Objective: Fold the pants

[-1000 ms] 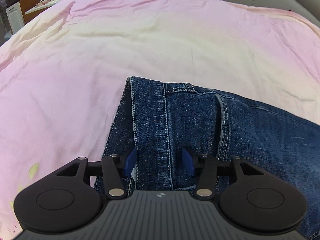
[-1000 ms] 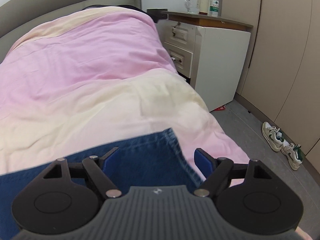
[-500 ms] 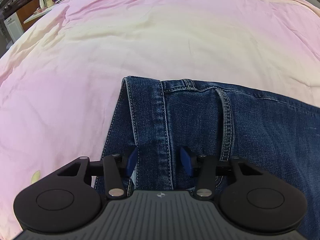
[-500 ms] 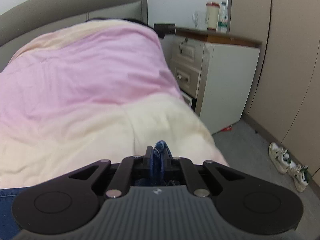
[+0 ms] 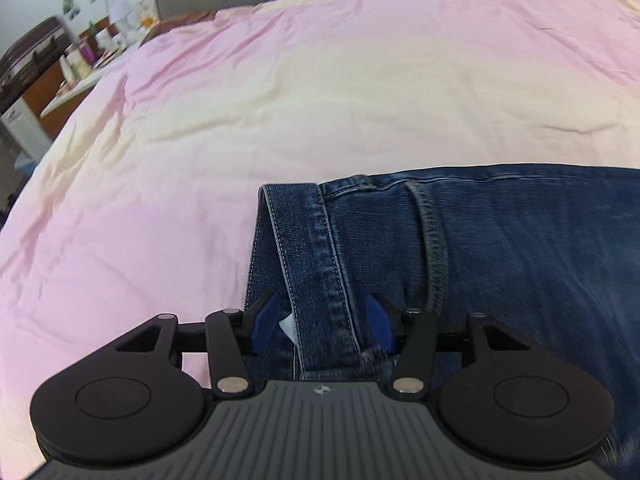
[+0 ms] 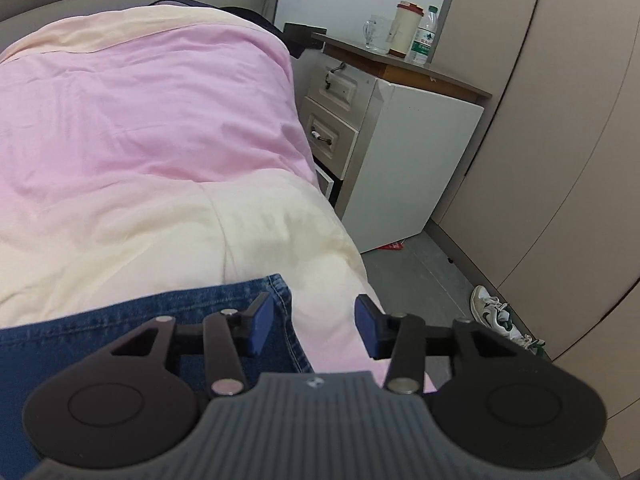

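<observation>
The pants [image 5: 500, 248], heavy limp denim, are best gripped at the stitched waistband [image 5: 316, 248], now straddled by the left gripper [image 5: 322, 322], its jaws opening and not pressing, while the right gripper [image 6: 314, 326] jaws are opening over the hem corner [image 6: 280, 292], nothing held

**Around the bed**

A pink and cream duvet [image 6: 152, 128] covers the bed. Beside it stands a white nightstand [image 6: 400, 160] carrying a glass mug [image 6: 376, 34], a red-lidded jar [image 6: 406, 28] and a water bottle [image 6: 425, 34]. White sneakers [image 6: 500, 320] lie on the grey floor [image 6: 408, 272]. A brown suitcase [image 5: 32, 56] sits opposite.
</observation>
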